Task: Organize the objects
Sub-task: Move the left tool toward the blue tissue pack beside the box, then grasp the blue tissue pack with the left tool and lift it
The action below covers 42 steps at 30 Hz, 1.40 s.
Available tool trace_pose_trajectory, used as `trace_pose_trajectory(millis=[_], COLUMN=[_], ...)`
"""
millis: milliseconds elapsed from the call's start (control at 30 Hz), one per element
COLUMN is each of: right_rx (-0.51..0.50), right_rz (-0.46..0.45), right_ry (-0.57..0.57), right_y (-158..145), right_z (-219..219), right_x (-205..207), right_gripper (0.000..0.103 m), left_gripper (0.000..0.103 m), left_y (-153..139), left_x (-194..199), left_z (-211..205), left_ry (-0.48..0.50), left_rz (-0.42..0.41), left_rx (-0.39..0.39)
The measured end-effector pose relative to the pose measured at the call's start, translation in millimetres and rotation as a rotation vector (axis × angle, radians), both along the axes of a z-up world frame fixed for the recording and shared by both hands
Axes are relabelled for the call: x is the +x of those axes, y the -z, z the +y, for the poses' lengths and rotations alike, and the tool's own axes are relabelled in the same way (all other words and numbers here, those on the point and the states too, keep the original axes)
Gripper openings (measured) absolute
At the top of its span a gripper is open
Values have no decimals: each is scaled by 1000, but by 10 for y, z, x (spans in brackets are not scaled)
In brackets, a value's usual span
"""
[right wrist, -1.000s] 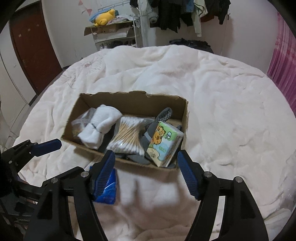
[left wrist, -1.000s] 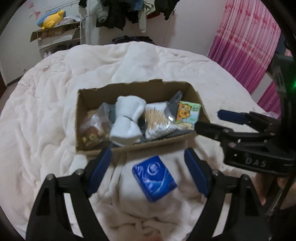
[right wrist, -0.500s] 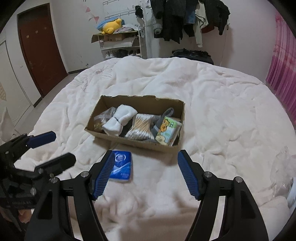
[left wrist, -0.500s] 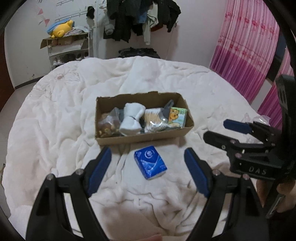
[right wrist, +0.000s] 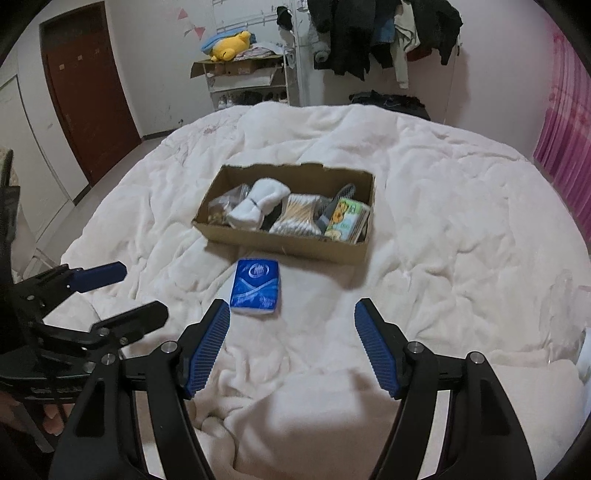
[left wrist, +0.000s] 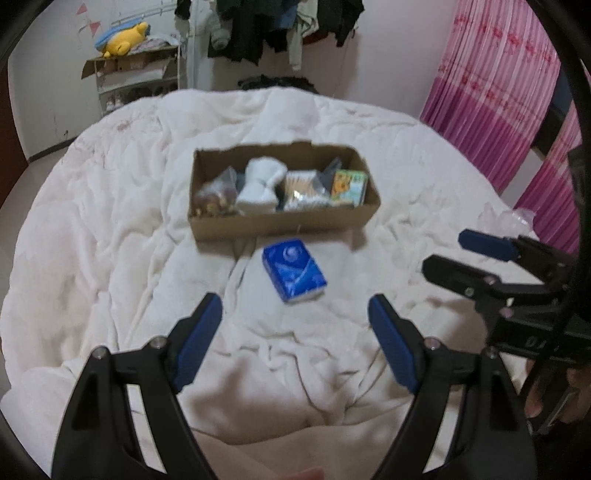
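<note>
1. Far left, a dark brown door (right wrist: 86, 92) is set in the wall, and past it a white shelf rack (right wrist: 247, 83) carries a yellow plush toy (right wrist: 231, 44) on top.
2. The left gripper (left wrist: 295, 314) hangs over the rumpled white duvet (left wrist: 92, 240) with its blue-padded fingers spread wide and nothing between them.
3. A blue tissue packet (left wrist: 293, 271), glossy and rectangular, lies flat on the duvet just in front of the cardboard box (left wrist: 280, 221), apart from both tools; nothing stands between it and the left gripper.
4. The box is shallow, with plain brown walls and a ragged back rim. Inside, from left: a clear bag of brownish bits (right wrist: 221, 208), a rolled white sock bundle (right wrist: 258, 206), a clear pack of cotton swabs (right wrist: 299, 218), then a dark grey item I cannot identify, and a tissue pack with a cartoon bear (right wrist: 347, 219) leaning against the right wall.
5. The right gripper (right wrist: 291, 332) is also wide apart and empty, over the duvet nearer than the packet.
6. Dark clothes (right wrist: 369, 33) hang on the back wall; pink curtains (left wrist: 498, 92) close the right side.
</note>
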State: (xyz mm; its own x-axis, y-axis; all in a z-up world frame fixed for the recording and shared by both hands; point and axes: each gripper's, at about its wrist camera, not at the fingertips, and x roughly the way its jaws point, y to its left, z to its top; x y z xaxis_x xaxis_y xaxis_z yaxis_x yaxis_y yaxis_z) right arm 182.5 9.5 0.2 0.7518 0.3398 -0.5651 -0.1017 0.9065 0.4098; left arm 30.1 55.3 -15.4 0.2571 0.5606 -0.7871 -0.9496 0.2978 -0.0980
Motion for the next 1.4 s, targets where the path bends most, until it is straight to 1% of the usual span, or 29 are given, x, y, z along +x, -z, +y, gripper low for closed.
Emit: trace_pose_trajectory(millis=[100, 333, 633, 1133, 1300, 1400], right_rx=[1, 9, 28, 66, 77, 93], right_rz=[20, 61, 132, 201, 205, 205], right_ry=[4, 7, 16, 13, 14, 30], right_y=[93, 267, 552, 903, 951, 998], right_z=[7, 5, -57, -99, -126, -153], right_x=[4, 123, 349, 733, 789, 821], right_gripper=[73, 73, 73, 73, 73, 73], left_gripper=[82, 83, 83, 83, 82, 82], left_y=[115, 269, 590, 1011, 1147, 1249], left_x=[10, 86, 193, 388, 480, 547], left_z=[-3, 92, 345, 849, 1025, 1067], left_ry=[3, 14, 22, 18, 11, 26], left_rz=[16, 39, 52, 55, 94, 123], left_rx=[-18, -35, -109, -199, -211, -226])
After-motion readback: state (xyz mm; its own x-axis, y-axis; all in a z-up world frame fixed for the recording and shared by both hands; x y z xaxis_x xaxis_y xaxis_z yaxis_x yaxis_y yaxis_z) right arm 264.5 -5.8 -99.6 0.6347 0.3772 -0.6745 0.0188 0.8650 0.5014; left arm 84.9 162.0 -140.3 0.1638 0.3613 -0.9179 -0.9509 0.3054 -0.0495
